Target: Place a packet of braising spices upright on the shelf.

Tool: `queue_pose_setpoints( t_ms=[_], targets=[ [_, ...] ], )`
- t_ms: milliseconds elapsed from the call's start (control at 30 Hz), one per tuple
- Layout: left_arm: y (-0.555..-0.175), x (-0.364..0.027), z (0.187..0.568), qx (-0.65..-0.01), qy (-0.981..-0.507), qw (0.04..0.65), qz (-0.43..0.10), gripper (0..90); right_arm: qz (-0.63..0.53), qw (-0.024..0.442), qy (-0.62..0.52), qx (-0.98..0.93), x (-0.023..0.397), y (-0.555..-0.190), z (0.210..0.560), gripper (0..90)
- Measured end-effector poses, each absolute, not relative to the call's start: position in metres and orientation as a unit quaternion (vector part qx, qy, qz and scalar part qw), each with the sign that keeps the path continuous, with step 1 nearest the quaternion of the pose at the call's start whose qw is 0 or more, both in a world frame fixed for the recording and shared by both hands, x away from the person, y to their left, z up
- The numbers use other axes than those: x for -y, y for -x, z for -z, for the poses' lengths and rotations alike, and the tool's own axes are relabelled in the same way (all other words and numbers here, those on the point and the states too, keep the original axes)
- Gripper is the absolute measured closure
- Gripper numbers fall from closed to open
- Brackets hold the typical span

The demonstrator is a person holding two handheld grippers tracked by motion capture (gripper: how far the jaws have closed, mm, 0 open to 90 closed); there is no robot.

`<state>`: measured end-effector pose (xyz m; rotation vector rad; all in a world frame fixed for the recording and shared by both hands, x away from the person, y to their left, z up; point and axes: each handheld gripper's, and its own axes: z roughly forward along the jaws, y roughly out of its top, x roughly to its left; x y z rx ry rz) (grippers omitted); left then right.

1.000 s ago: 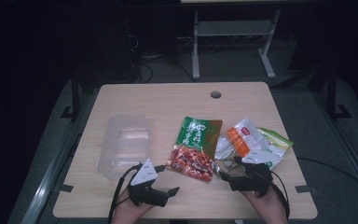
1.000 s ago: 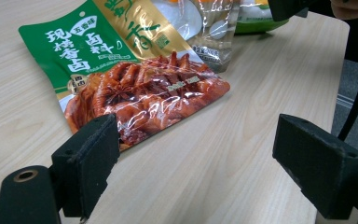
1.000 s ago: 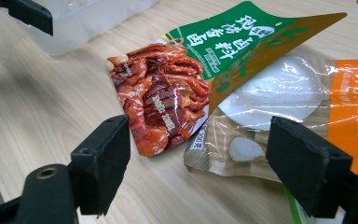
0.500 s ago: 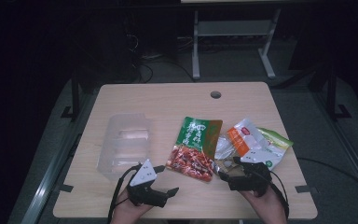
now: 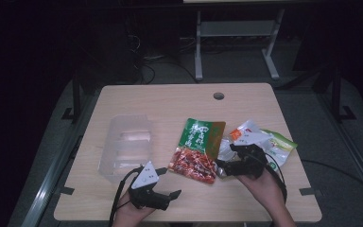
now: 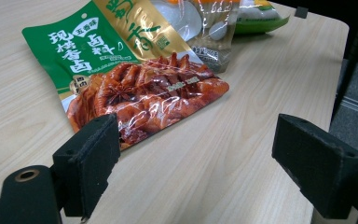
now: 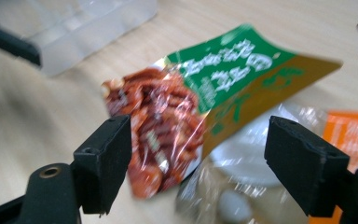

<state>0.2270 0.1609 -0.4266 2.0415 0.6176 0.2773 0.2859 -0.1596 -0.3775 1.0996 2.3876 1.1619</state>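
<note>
A green and red snack packet (image 5: 196,151) lies flat in the middle of the wooden table (image 5: 170,104). My left gripper (image 5: 168,182) is open near the front edge, and its fingers (image 6: 86,163) point at the packet (image 6: 135,79) from a short way off, with bare wood between them. My right gripper (image 5: 226,157) is open at the packet's right edge, over a clear pouch (image 7: 242,186). In the right gripper view the packet (image 7: 191,107) is blurred and lies between and beyond the open jaws.
A clear plastic container (image 5: 125,146) stands at the left of the table, also seen as the container (image 7: 88,23). A white and orange packet (image 5: 246,135) and a green packet (image 5: 279,144) lie at the right. A cable hole (image 5: 218,96) is at the back.
My right gripper has shifted a little left and forward, toward the green and red packet. The left gripper has hardly moved.
</note>
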Motion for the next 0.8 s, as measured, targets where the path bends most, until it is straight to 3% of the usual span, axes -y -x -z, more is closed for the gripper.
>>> queue_pose_setpoints(
  t_ms=[500, 800],
  targets=[
    [-0.23, -0.165, 0.424, -0.256, -0.832, 0.477, -0.116, 14.8, -0.329, 0.126, -0.421, -0.836, 0.145, -0.367, 0.362, 24.8],
    [-0.232, -0.164, 0.425, -0.256, -0.835, 0.474, -0.113, 14.8, -0.285, 0.112, -0.45, -0.839, 0.14, -0.402, 0.381, 24.8]
  ],
)
